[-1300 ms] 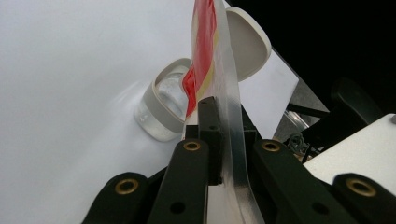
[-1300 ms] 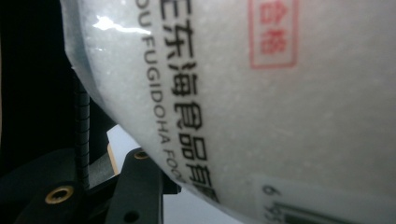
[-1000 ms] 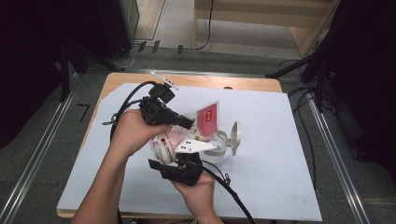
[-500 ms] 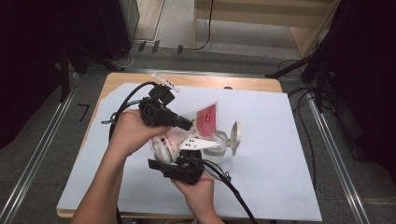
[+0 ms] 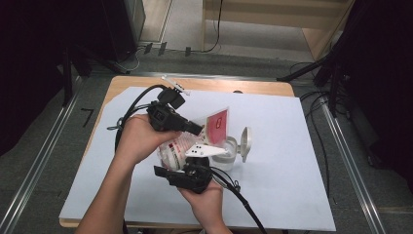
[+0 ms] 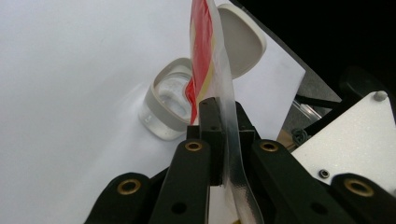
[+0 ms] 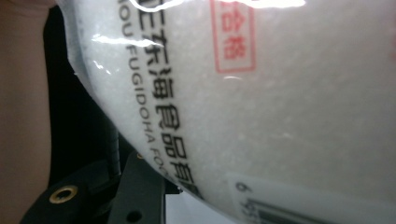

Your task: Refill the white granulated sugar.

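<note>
Our left gripper (image 6: 219,123) pinches the bag (image 5: 182,146) by its thin film edge; the right gripper (image 5: 187,168) clamps its soft, grainy belly, above the open jar (image 5: 226,153). It looks slippery, saggy; hold the seams.

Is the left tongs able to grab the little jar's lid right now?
Probably not yet. The left tongs are shut on the bag's red top edge, so they have no free grip. The flipped-open lid itself stands bare beside the jar, with nothing covering it.
</note>
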Available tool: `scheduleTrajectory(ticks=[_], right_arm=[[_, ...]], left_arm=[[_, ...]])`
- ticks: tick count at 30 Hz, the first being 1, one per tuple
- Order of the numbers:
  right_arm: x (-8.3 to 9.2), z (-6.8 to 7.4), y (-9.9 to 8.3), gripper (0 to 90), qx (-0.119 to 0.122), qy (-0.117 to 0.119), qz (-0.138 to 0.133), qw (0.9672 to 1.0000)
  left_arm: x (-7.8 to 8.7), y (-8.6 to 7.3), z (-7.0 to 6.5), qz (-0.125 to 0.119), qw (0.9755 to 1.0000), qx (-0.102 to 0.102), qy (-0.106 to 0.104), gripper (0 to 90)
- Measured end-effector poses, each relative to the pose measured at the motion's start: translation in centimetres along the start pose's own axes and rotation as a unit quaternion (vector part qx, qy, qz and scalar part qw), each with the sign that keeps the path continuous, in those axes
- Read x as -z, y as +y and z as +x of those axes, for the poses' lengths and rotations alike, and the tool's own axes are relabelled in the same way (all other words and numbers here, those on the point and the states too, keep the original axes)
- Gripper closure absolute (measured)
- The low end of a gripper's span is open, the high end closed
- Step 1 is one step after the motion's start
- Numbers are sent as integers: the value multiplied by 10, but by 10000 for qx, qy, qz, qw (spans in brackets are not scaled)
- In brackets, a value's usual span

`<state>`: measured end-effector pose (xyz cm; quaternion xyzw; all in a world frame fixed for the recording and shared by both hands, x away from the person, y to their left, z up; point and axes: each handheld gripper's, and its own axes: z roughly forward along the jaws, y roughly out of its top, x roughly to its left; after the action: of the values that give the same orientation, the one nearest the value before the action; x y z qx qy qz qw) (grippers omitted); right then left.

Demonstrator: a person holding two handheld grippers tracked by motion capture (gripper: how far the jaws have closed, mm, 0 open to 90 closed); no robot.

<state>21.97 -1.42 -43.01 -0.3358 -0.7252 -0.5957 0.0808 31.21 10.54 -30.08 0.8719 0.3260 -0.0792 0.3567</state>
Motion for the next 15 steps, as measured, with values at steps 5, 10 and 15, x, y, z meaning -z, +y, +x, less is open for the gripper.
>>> scheduleTrajectory(ticks=[5,10,15], right_arm=[[0,3,2,634,-151,183,-96,9997],[0,1,5,633,-203,193,-101,9996],[-2,-3,5,623,-243,216,-162,9993]], left_arm=[[3,3,-5,58,9999,-98,73,885],[2,5,-2,28,10000,-52,48,883],[-2,14,2,211,9996,-171,-7,885]])
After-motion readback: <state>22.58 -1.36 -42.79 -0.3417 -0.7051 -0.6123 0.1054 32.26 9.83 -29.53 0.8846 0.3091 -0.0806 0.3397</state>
